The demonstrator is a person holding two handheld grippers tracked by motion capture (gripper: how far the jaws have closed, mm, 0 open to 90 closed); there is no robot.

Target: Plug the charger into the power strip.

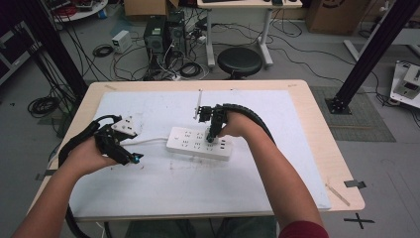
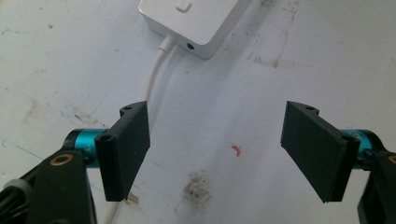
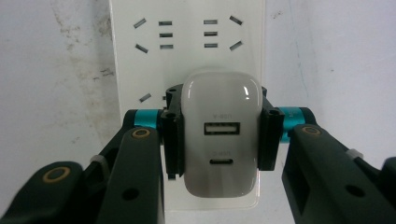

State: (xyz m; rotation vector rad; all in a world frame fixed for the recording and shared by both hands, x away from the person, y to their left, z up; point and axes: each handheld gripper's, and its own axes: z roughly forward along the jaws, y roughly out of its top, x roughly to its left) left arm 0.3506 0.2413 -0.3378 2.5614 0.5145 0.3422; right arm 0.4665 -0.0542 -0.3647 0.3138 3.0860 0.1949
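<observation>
The table (image 1: 317,144) was a pale wooden one, and most of its top lay under a white mat (image 1: 277,163) marked with scuffs and dark smudges (one small red fleck showed in the left gripper view). Near the middle of the mat lay a white power strip (image 1: 198,144), long side across, with its white cord (image 1: 148,142) running off its left end toward the left hand.

The right tongs (image 1: 212,137) pointed down onto the strip, their jaws clamped on the two sides of a white charger (image 3: 220,140). In the right gripper view the charger sat over the strip's face, just below two sets of sockets, showing one rectangular port above one small oval port; whether its pins were in the strip could not be told.

The left tongs (image 1: 130,157) were held just above the mat, left of the strip and near its cord end, jaws wide apart with nothing between them. The cord passed close by one jaw.
</observation>
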